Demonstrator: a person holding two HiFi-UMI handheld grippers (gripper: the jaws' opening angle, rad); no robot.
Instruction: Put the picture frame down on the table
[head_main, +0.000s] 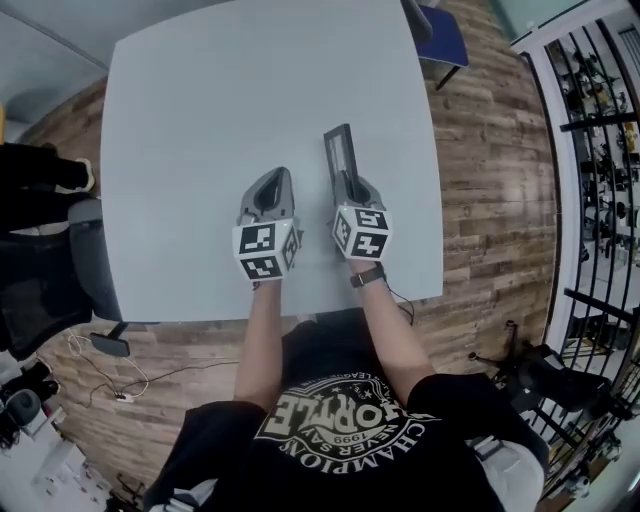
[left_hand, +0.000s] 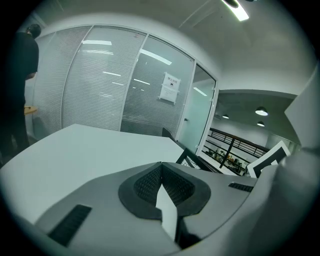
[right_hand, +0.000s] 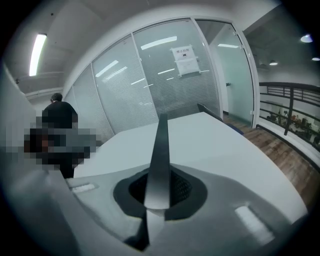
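Note:
A thin dark picture frame (head_main: 339, 151) stands on edge above the pale grey table (head_main: 200, 110), upright and reaching away from me. My right gripper (head_main: 346, 180) is shut on its near end; in the right gripper view the frame (right_hand: 160, 155) shows edge-on, rising from between the closed jaws (right_hand: 157, 200). My left gripper (head_main: 271, 180) hovers just left of it, shut with nothing in it, its jaws pressed together (left_hand: 161, 174). The left gripper view shows the frame (left_hand: 192, 159) to the right. I cannot tell whether the frame's lower edge touches the table.
Both grippers are near the table's front edge (head_main: 280, 305). A black office chair (head_main: 45, 270) stands at the left, a blue chair (head_main: 447, 35) at the far right corner. A black railing (head_main: 600, 150) runs along the right. A person in black (right_hand: 60, 117) stands by the glass wall.

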